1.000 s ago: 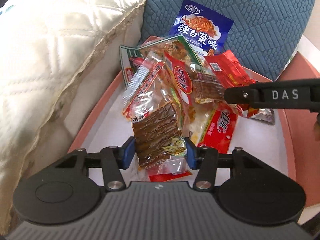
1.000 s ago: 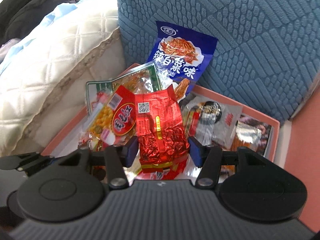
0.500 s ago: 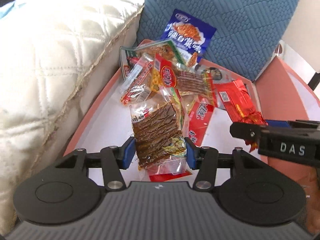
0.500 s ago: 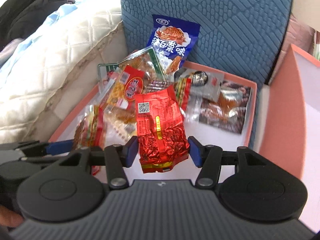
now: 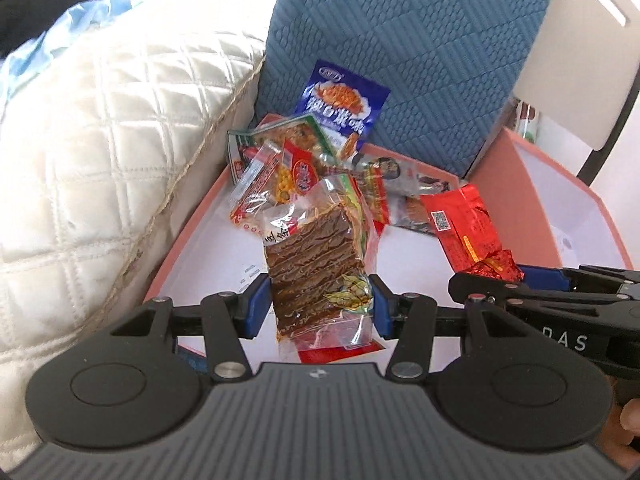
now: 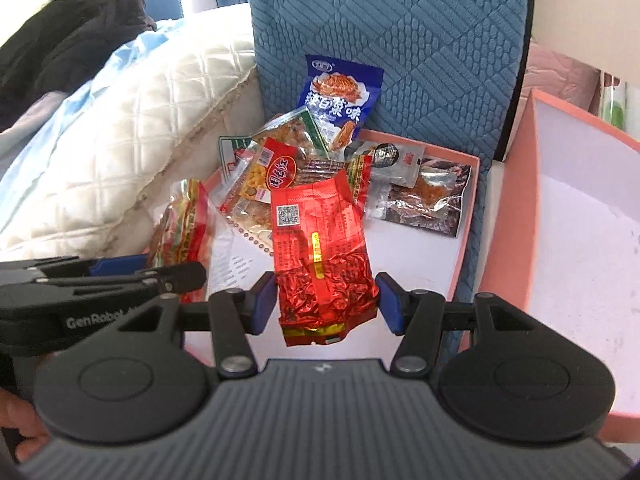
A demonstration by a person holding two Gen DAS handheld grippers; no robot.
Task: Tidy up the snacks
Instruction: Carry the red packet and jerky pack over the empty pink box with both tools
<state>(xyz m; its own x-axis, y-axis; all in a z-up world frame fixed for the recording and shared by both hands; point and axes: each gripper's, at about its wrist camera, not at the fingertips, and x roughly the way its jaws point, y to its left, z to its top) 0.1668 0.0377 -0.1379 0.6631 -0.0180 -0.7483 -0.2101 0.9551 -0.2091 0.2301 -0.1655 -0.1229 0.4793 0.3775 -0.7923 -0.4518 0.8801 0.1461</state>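
My left gripper [image 5: 318, 306] is shut on a clear packet of brown dried strips [image 5: 316, 268], held above a pink box [image 5: 188, 232] with a white floor. My right gripper [image 6: 328, 300] is shut on a red foil packet [image 6: 320, 248]; that packet also shows in the left wrist view [image 5: 466, 232]. Several snack packets lie heaped at the box's far end, with a blue packet [image 6: 340, 96] leaning on the cushion. The left gripper's packet shows edge-on in the right wrist view [image 6: 184, 232].
A second pink box [image 6: 560, 216] with a white inside stands to the right. A blue textured cushion [image 6: 400, 32] stands behind the box. A cream quilted pillow [image 5: 100, 152] lies along the left. Dark clothing [image 6: 60, 48] lies at far left.
Both grippers have drawn back and up from the snack heap, each still holding its packet. The right gripper has moved right, nearer the second box.
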